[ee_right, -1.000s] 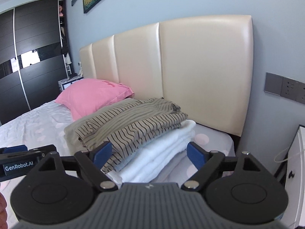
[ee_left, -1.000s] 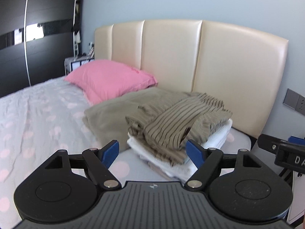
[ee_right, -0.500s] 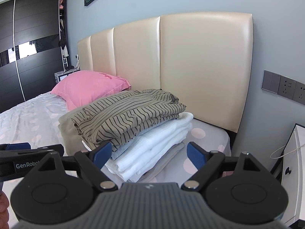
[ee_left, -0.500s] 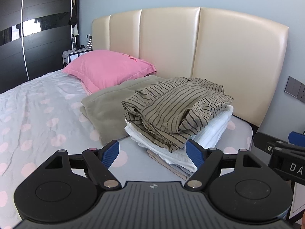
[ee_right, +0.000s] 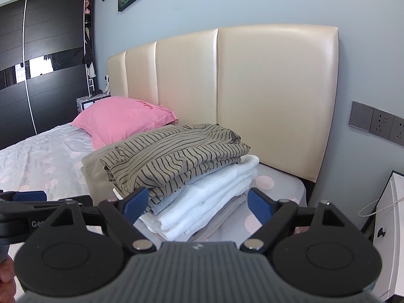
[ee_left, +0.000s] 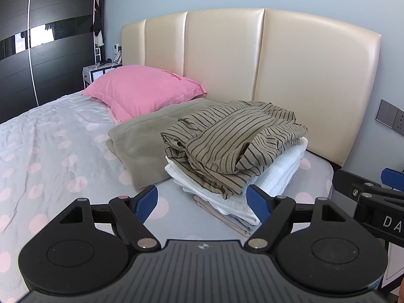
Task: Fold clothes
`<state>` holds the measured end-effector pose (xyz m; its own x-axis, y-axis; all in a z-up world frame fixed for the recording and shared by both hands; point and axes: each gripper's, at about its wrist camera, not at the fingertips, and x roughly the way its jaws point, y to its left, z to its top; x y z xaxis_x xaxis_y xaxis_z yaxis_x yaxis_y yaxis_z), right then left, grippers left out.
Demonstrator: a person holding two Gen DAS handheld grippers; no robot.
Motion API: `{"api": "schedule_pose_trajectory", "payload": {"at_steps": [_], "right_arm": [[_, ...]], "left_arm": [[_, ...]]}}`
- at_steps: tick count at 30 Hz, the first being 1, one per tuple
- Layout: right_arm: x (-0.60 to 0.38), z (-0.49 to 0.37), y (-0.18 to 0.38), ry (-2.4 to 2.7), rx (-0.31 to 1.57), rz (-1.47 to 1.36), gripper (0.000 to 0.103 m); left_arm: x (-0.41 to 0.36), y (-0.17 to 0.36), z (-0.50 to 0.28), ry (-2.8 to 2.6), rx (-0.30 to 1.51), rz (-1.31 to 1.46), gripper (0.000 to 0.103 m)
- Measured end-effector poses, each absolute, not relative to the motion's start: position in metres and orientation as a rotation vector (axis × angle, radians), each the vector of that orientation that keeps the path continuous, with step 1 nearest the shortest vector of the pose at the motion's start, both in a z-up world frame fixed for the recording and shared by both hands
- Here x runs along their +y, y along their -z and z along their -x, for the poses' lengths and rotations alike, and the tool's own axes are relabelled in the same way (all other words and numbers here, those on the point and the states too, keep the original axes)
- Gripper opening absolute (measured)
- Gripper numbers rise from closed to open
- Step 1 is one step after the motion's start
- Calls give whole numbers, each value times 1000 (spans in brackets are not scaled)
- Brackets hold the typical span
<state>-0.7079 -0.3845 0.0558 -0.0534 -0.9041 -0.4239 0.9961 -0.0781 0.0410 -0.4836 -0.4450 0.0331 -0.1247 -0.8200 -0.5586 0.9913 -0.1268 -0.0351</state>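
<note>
A folded striped olive shirt (ee_left: 234, 141) (ee_right: 174, 159) tops a stack of folded white clothes (ee_left: 275, 174) (ee_right: 209, 194) on the bed near the headboard. A folded olive blanket (ee_left: 144, 141) (ee_right: 94, 174) lies just left of the stack. My left gripper (ee_left: 203, 203) is open, held back from the stack with nothing between its blue pads. My right gripper (ee_right: 198, 204) is open too, a little short of the stack's near corner, empty. Each gripper shows at the edge of the other's view.
A pink pillow (ee_left: 144, 88) (ee_right: 121, 117) leans at the cream headboard (ee_left: 252, 60) (ee_right: 252, 96). The grey sheet with pink dots (ee_left: 50, 146) spreads left. A white bedside cabinet (ee_right: 394, 217) stands right, wall sockets (ee_right: 378, 123) above it. A dark wardrobe (ee_left: 45, 38) fills the far left.
Both grippers have drawn back from the stack, so more of the bed and the stack's lower layers show. Both stay open and empty.
</note>
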Motion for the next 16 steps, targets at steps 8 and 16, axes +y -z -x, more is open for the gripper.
{"api": "schedule_pose_trajectory", "payload": {"at_steps": [8,16], "right_arm": [[-383,708,-56,1611,302,-391,87],[-381,709,-55,1610,301,-402,87]], "left_arm": [[-443,-32,485,1654,472,-483,77],[-441,-31,485,1660,485,-483,77]]}}
